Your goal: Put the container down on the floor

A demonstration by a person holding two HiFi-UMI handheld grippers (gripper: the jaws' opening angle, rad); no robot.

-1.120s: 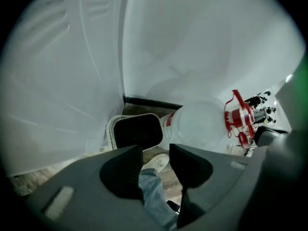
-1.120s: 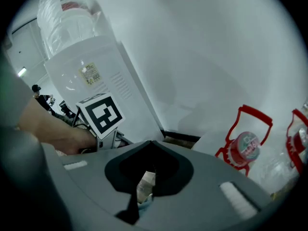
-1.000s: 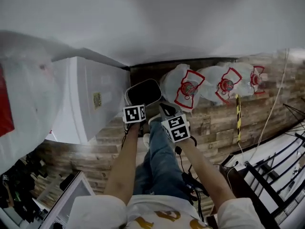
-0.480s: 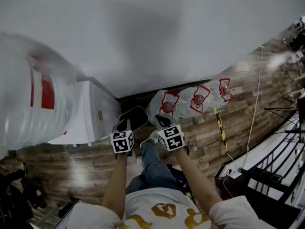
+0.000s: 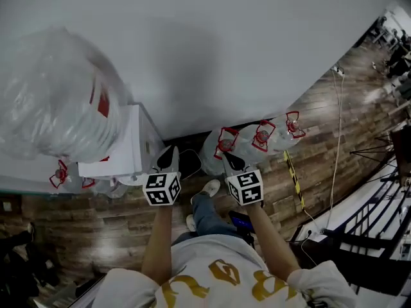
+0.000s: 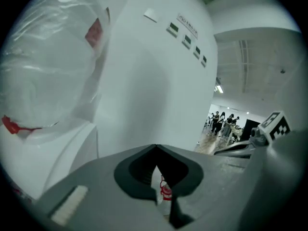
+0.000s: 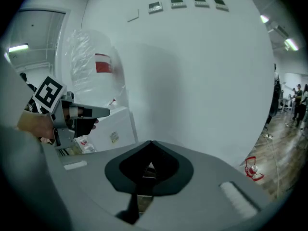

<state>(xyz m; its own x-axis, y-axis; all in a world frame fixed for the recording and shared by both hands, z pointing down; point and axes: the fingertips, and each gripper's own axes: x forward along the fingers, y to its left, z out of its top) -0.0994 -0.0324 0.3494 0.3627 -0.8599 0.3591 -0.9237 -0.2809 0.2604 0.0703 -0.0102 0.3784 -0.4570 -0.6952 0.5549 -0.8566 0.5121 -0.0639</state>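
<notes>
Since a second ago, my two grippers have come up and away from the container point(image 5: 191, 163), and I now see much more of the room. The container is a dark bin. It sits on the wood floor point(image 5: 321, 133), close to the white wall point(image 5: 225, 56), between the white box point(image 5: 125, 153) and the bagged water jugs point(image 5: 247, 140).

The left gripper point(image 5: 169, 158) has its jaws together and holds nothing. The right gripper point(image 5: 231, 162) has its jaws together too, and it is also empty. Both hang in the air above the bin.

I think the job is done. The bin looks to be down on the floor and nothing is holding it. All that may be left is to step back.

A big jug in a clear bag point(image 5: 58, 108) sits up on the white box. The floor is dark brown wood planks. A yellow and black strip point(image 5: 294, 178) lies on it, and a black rack point(image 5: 359, 249) stands at the right.
</notes>
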